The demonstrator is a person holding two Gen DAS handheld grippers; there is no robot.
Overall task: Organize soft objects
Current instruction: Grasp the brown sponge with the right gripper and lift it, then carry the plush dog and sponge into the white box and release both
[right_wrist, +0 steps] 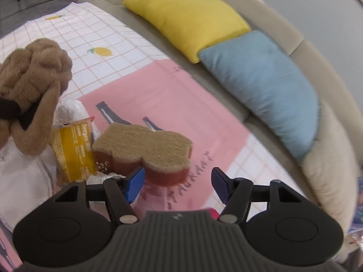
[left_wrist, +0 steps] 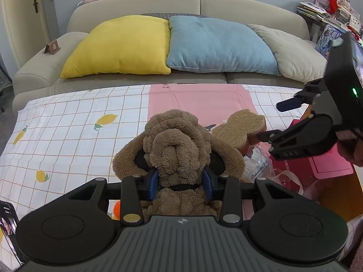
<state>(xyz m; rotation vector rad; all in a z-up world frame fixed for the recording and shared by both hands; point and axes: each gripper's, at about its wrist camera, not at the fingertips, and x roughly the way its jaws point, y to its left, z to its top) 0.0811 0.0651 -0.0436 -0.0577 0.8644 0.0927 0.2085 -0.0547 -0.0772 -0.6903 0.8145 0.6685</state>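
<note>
The left gripper (left_wrist: pixel 181 180) clamps a brown plush dog (left_wrist: pixel 174 142) at the neck above a lemon-print cloth (left_wrist: pixel 68 122); its lower body is hidden behind the gripper. The right gripper (right_wrist: pixel 178 182) stands open, its blue pads just short of a tan bear-shaped sponge (right_wrist: pixel 145 146). Pink cloth (right_wrist: pixel 158 95) lettering is partly cut off, reading "AURANT".

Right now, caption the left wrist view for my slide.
Left gripper clamps a brown plush dog above the lemon-print cloth.

Fuzzy brown plush dog (left_wrist: pixel 174 149); matt black plastic claw (left_wrist: pixel 181 182).
</note>
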